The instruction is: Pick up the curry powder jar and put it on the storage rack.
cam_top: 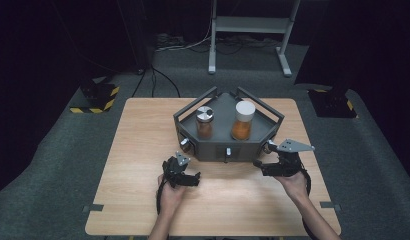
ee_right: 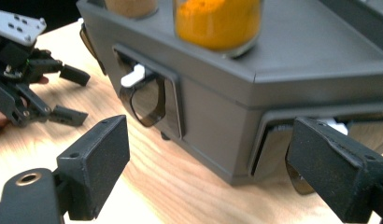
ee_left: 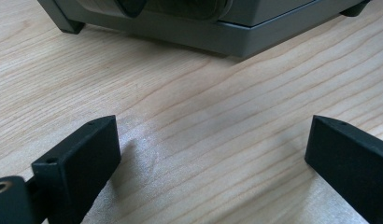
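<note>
Wooden table (cam_top: 143, 150) with a dark grey spice rack (cam_top: 228, 142) toward its far middle — angular body, rails along the back sides. On the rack top: jar with silver lid (cam_top: 204, 122) holding brown powder at left, taller jar with white lid (cam_top: 242, 121) holding orange powder at right, standing near each other, not touching. Front faces of the rack with recessed drawer panels; dark handle and a white tab (ee_right: 133, 77) on the middle panel in the right gripper view.

Left gripper (cam_top: 185, 176) just in front of the rack's left front corner, low over the tabletop, jaws wide apart, bare wood between them — released, holding nothing.

Right gripper (cam_top: 263, 166) at the rack's right front corner, grey three-cornered plate on top. Jaws spread, straddling that corner of the rack in the right gripper view; right jaw in front of the side drawer panel (ee_right: 273, 144). Contact with the rack not clear. Nothing grasped.
</note>
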Motion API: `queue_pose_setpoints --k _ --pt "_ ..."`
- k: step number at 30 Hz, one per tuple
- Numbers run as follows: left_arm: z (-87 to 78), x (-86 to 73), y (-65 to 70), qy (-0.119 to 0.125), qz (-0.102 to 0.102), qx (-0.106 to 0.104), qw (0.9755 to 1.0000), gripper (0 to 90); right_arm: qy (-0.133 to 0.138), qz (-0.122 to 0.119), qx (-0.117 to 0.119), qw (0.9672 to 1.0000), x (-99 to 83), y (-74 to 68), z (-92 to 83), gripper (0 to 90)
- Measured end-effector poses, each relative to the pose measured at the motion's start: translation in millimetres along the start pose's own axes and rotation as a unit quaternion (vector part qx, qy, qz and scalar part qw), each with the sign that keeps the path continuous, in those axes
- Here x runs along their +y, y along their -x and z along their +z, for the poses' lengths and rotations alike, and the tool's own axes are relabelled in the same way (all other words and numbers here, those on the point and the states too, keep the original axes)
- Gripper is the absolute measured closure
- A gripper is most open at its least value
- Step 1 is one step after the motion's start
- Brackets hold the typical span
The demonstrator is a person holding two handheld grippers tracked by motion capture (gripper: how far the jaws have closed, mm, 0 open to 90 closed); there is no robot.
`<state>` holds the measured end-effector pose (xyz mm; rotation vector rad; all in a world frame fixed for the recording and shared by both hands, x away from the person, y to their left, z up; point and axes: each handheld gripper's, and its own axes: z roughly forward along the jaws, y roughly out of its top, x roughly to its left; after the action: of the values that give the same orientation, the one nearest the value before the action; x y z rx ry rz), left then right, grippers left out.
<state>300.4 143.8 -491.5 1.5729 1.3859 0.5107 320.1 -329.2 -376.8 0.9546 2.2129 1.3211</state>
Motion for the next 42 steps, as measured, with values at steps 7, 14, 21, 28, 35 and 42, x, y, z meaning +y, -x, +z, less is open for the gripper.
queue_pose_setpoints --k 7,14,21,28,35,42 --pt "0.1 -0.1 0.1 0.0 -0.001 0.0 1.0 3.5 -0.018 -0.002 -0.006 0.9998 -16.8 -3.9 0.8 13.1" --pt "0.1 -0.1 0.1 0.0 -0.001 0.0 1.0 3.5 -0.041 0.012 -0.02 0.9989 -33.6 -3.7 8.4 13.2" --pt "0.1 -0.2 0.1 0.001 -0.001 0.0 1.0 3.5 -0.058 0.016 -0.035 0.9976 -43.3 -5.2 17.3 13.1" --pt "0.1 -0.1 0.2 0.0 -0.001 0.0 1.0 3.5 -0.079 0.02 -0.046 0.9956 -49.4 -6.3 29.5 13.1" --pt "0.1 -0.3 0.2 0.001 -0.001 0.0 1.0 3.5 -0.091 0.022 -0.056 0.994 -51.8 -7.5 37.5 13.1" --pt "0.0 0.0 0.0 0.0 0.0 0.0 1.0 3.5 -0.11 0.027 -0.072 0.991 -50.6 -10.5 44.0 13.1"
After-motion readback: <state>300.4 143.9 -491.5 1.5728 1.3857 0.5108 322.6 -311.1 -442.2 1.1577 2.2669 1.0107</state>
